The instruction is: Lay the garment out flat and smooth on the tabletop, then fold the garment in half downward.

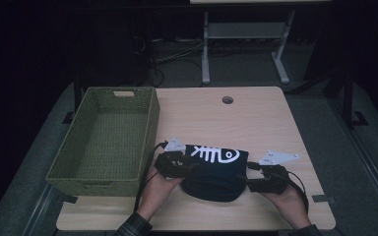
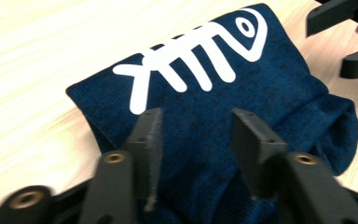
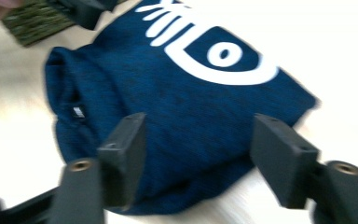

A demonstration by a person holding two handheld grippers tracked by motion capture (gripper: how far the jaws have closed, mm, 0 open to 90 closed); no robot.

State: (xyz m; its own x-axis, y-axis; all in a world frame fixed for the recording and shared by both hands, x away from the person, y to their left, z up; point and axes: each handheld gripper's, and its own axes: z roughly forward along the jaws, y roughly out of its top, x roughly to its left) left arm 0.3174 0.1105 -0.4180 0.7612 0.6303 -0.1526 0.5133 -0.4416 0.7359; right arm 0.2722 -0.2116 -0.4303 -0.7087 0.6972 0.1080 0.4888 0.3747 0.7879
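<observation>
Flanking soft folded navy knit shirt (image 1: 215,172), both hand-held grippers (image 1: 189,166) (image 1: 250,183) gaping, empty.

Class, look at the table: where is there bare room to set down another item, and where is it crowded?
Free: the light wooden table beyond the folded navy fish-skeleton-print garment, around the cable hole; inside the green woven basket. Crowded: the near edge, where both grippers flank the garment.

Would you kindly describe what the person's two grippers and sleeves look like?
Both the left gripper and the right gripper are black, each with two flat, blocky jaws held by brass-coloured screws. Each carries a grey three-cornered plate on top and trails a black cable. The sleeves are dark plaid.
</observation>
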